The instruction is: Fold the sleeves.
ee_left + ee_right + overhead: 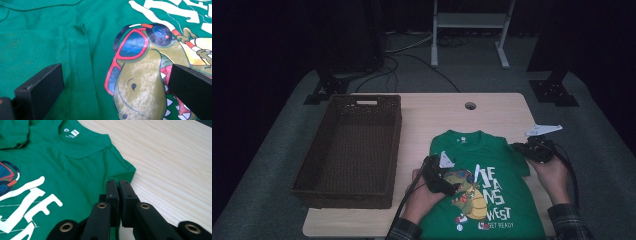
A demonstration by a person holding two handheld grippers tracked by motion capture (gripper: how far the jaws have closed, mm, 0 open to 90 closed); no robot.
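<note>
On light wood surface [502, 107], seen from high view: brown wicker basket [347, 150] takes left half, long side running away from the person, nothing visible inside. Green T-shirt [507, 155] lies flat, front up, on right half just beside basket w/ a strip of bare wood between; collar points to far edge, hem runs off near edge. Print on chest: cartoon dinosaur in red sunglasses [135, 45] plus white lettering [27, 205]. Shirt's left sleeve looks folded in over body; seam + crease show in left gripper view.

Left hand-held gripper [451, 186] sits over shirt at dino print, jaws wide apart, low over fabric, nothing between them but flat cloth; not pinching.

Right hand-held gripper [117, 185] at shirt's right sleeve edge [125, 167], jaws fully closed, tips together. Can't tell if any fabric is caught between tips; sleeve hem lies just ahead of and beside them, bare wood to the right.
</note>
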